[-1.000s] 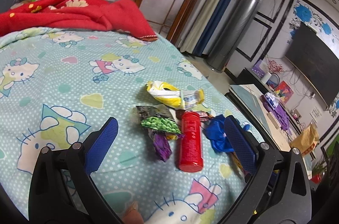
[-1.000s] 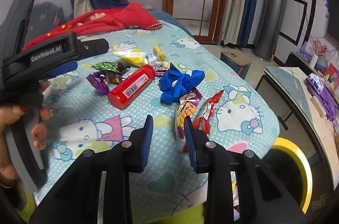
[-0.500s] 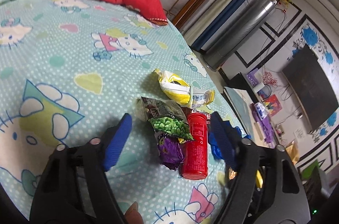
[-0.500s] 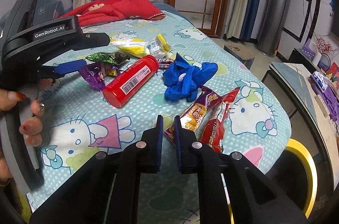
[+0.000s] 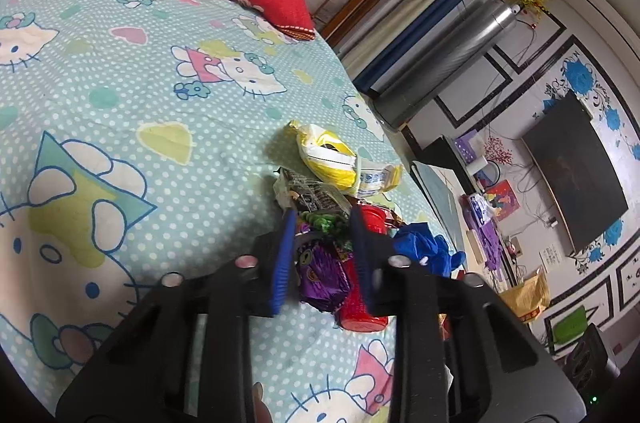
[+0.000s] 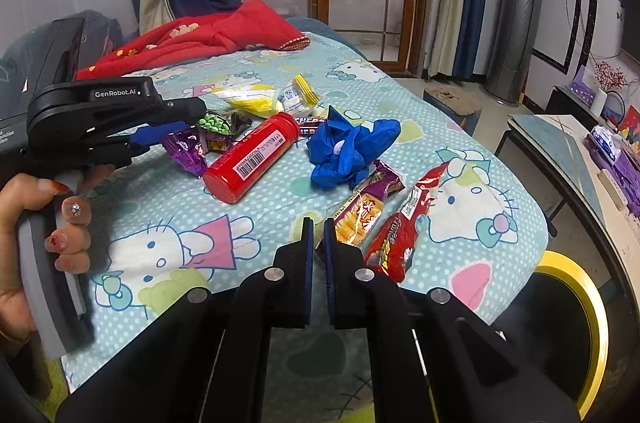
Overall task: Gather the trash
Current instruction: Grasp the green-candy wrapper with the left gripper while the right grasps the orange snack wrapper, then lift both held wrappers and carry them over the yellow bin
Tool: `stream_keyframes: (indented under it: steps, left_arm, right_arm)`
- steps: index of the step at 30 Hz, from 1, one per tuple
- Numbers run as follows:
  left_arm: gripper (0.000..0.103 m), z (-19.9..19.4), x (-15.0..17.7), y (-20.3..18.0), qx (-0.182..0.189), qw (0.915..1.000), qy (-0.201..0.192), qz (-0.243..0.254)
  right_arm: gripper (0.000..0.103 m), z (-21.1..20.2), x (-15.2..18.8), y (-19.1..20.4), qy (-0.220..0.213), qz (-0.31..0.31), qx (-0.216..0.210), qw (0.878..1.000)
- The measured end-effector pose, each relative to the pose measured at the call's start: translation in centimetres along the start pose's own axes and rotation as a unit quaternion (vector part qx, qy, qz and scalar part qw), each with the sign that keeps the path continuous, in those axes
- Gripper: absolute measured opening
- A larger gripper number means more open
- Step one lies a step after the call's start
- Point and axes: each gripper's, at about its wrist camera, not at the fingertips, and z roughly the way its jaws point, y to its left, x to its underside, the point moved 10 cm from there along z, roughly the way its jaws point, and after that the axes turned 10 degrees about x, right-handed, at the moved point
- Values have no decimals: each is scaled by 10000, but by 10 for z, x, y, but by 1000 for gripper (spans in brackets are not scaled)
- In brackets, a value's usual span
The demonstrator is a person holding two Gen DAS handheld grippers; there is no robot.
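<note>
The purple wrapper (image 5: 322,273) is lying on the bed (image 5: 160,95) beside the red tube (image 5: 362,307), and the left tongs (image 5: 320,223) have just been closing and are now pinching it. I judge a straight lift best, so the green wrapper (image 5: 326,223) isn't dragged along. The right tongs (image 6: 316,223) are nearly pressed together, seemingly nipping the orange wrapper (image 6: 362,213), though that contact is unclear.

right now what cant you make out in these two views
- Left wrist view: red tube mostly behind a finger of the left hand-held gripper; whether its pads press the purple wrapper is unclear.
- Right wrist view: orange snack packet, near end behind the right hand-held gripper.
- Yellow-rimmed bin: cut off by the bed edge and lens rim.
</note>
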Motion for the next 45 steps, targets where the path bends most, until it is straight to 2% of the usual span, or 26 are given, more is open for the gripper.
stream_keyframes:
  steps: [5, 20, 35, 45]
  left_arm:
    - [10, -6, 0, -11, 109, 9998, -36, 142]
    - [9, -28, -2, -41, 364, 9976, -188, 556]
    - [8, -42, 1, -72, 593, 9940, -240, 882]
    - [8, -46, 5, -96, 817, 9908, -192, 1057]
  right_arm:
    - [5, -7, 0, -1, -52, 147, -152, 9998]
    - [5, -21, -3, 3, -65, 410, -540, 9977]
    - [3, -41, -13, -3, -227, 593, -712, 9954]
    - [3, -59, -27, -18, -459, 702, -635, 9945]
